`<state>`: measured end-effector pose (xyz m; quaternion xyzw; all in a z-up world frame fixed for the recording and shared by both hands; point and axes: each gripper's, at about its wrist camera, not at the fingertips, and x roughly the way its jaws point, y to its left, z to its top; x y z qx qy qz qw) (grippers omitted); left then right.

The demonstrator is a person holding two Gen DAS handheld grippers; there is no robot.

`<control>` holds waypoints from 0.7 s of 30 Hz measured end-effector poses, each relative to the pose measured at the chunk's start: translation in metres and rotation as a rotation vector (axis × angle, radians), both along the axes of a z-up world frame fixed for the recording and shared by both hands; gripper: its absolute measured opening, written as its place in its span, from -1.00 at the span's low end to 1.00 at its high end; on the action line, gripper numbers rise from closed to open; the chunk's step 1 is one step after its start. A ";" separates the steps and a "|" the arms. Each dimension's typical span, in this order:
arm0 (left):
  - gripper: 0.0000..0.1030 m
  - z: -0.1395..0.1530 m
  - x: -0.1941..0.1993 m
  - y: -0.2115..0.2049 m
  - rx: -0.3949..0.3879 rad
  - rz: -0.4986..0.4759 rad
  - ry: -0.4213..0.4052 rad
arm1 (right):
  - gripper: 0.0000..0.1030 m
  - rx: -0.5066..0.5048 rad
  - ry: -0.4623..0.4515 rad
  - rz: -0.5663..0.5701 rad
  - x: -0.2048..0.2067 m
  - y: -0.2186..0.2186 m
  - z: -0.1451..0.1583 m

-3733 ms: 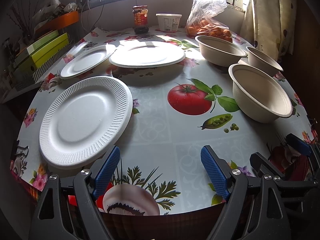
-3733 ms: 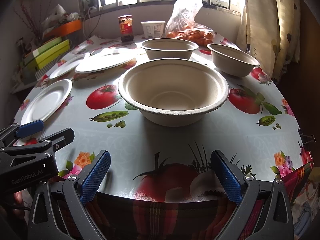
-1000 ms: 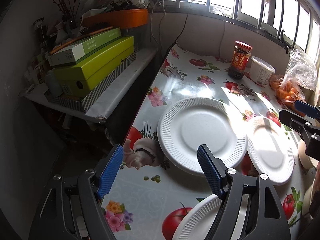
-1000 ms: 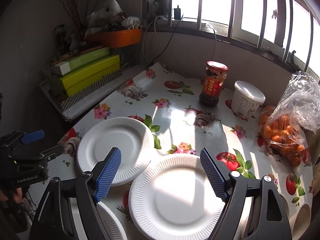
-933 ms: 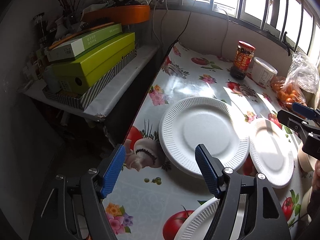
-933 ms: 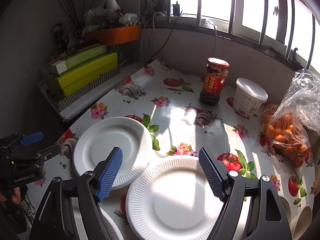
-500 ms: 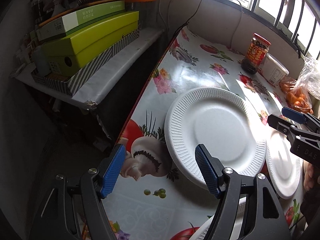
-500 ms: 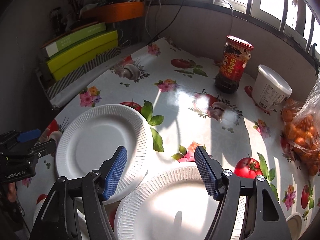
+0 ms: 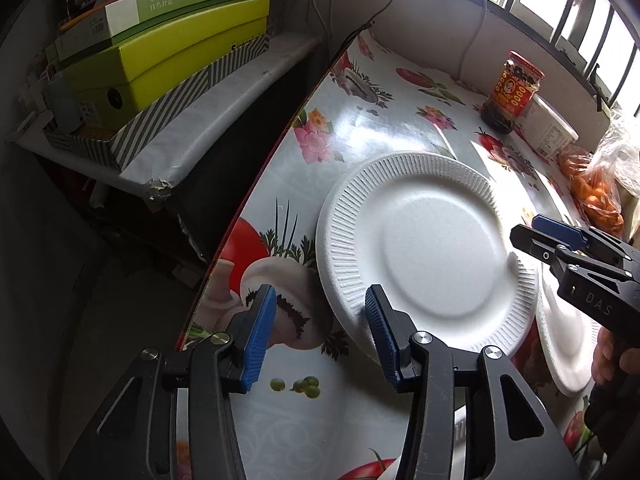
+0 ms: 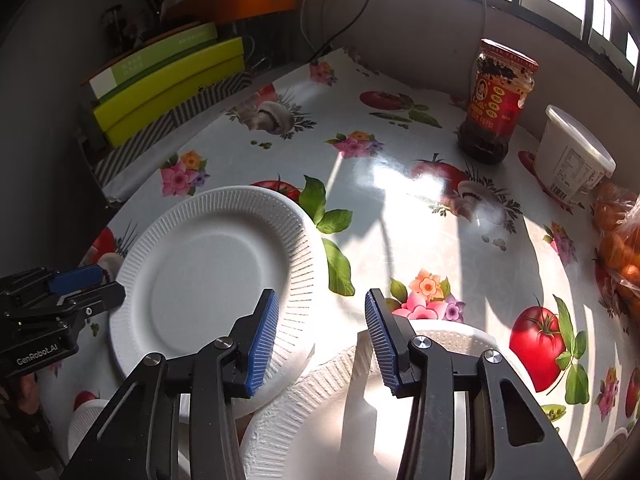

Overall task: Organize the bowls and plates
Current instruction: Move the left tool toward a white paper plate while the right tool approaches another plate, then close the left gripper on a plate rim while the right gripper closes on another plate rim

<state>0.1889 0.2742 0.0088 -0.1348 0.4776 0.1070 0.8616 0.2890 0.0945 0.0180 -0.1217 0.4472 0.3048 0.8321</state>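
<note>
A white ribbed paper plate (image 9: 424,252) lies near the table's left edge; it also shows in the right wrist view (image 10: 208,280). My left gripper (image 9: 320,328) is open at its near-left rim, the right pad touching or just over the rim. My right gripper (image 10: 320,332) is open at the plate's opposite rim, and it shows in the left wrist view (image 9: 576,256). A second white plate (image 10: 360,408) lies under my right gripper, beside the first. A third plate's edge (image 10: 86,420) shows at lower left. No bowls are in clear view.
A red-labelled sauce jar (image 10: 496,104), a white tub (image 10: 572,160) and a bag of oranges (image 10: 620,240) stand at the back of the table (image 10: 400,184). Green boxes (image 9: 160,52) sit on a shelf left of the table edge.
Both grippers have moved from the table's front to the far plates and dropped lower. They now stand on opposite sides of the left plate. Both remain open.
</note>
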 end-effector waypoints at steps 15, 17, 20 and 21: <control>-0.35 0.000 0.003 -0.003 -0.029 -0.005 -0.014 | -0.58 0.010 0.007 0.019 -0.002 0.007 -0.002; -0.41 0.000 0.003 -0.003 -0.034 -0.010 -0.016 | -0.58 0.011 0.008 0.018 -0.002 0.006 -0.002; -0.57 0.000 0.003 -0.003 -0.053 -0.015 -0.023 | -0.58 0.011 0.006 0.017 -0.002 0.006 -0.002; -0.57 0.000 0.004 -0.004 -0.052 -0.014 -0.024 | -0.58 0.010 0.007 0.017 -0.002 0.006 -0.002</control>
